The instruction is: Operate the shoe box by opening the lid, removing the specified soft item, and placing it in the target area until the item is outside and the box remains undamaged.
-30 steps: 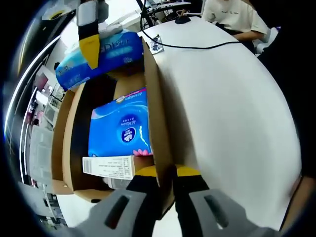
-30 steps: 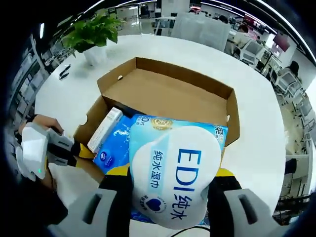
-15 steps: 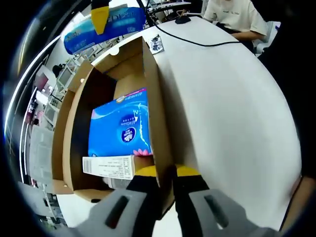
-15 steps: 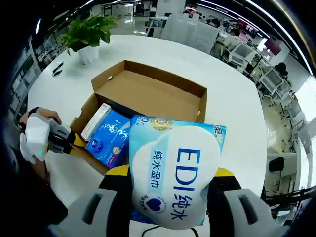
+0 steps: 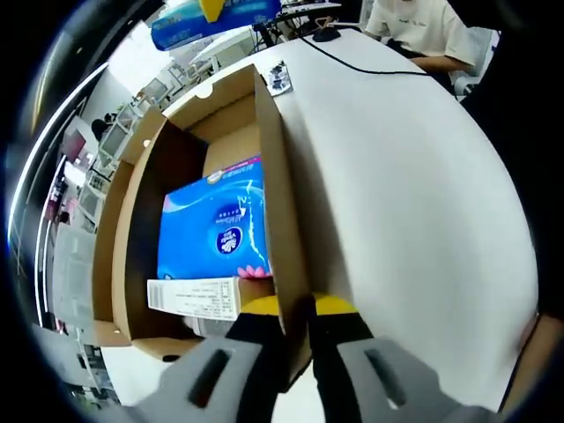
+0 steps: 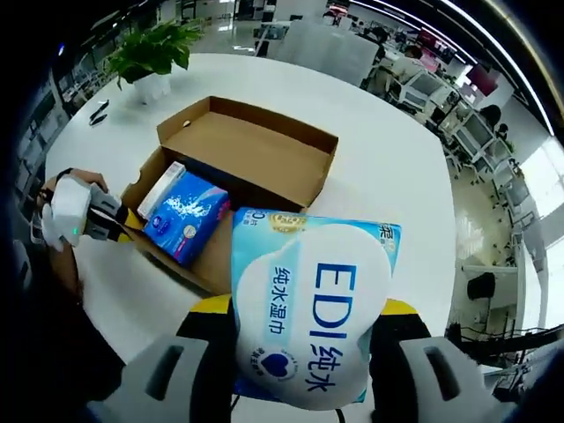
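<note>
My right gripper (image 6: pixel 304 322) is holding the wipes pack (image 6: pixel 308 308) above the table (image 6: pixel 388 167), in front of the open shoe box (image 6: pixel 238 167). My left gripper (image 5: pixel 295 322) is pinching the box's side wall, with a tissue pack (image 5: pixel 216 225) and a small carton (image 5: pixel 194 298) lying inside. A potted plant (image 6: pixel 154 57) is standing on the table behind the box.

A soft blue-and-white wet-wipes pack (image 6: pixel 310 304) is showing "EDI" in large blue letters — with the Chinese characters "纯水湿巾" and "纯水" running beside them; print on the other packages is proving too small to read.
</note>
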`<state>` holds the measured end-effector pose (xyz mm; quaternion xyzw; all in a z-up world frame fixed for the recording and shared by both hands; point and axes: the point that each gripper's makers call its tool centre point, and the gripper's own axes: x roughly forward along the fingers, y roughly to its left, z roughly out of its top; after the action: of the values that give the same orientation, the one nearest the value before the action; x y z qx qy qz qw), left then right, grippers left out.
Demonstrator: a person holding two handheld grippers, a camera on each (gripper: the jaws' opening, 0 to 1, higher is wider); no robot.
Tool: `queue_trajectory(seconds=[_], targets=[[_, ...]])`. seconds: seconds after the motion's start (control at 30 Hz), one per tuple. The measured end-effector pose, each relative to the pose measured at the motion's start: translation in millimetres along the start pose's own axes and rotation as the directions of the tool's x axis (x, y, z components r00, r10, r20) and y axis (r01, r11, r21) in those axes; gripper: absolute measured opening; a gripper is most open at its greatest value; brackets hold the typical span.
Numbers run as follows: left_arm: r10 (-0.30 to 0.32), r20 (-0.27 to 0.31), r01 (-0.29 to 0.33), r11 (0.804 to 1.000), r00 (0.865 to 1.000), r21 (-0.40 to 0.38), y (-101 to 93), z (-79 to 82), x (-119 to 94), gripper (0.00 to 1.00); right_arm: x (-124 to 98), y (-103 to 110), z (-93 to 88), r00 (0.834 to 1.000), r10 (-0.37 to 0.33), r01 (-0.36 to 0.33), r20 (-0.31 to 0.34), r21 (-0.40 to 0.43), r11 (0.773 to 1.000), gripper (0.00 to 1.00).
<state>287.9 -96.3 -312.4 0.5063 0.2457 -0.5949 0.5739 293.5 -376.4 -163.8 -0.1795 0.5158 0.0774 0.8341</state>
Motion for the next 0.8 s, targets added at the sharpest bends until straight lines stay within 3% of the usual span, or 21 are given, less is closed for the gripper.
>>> queue_trajectory(seconds=[0.3, 0.6, 0.8], targets=[[0.002, -0.01, -0.002, 1.0, 1.0, -0.004, -0.5, 0.1, 0.8, 0.08, -17.4, -18.3, -13.1, 1.0, -0.005, 0.005, -0.005, -0.043, 0.999, 0.59], [0.006, -0.031, -0.006, 1.0, 1.0, -0.004, -1.1, -1.3, 1.5, 0.09, -17.9, -30.2, -29.8, 0.999, 0.01, -0.013, -0.038, -0.08, 0.997, 0.59], [0.005, -0.039, -0.006, 1.0, 0.999, -0.007, -1.4, -1.1, 1.6, 0.09, -16.8, -34.3, -40.5, 0.998, 0.024, -0.033, -0.064, -0.15, 0.988, 0.58]])
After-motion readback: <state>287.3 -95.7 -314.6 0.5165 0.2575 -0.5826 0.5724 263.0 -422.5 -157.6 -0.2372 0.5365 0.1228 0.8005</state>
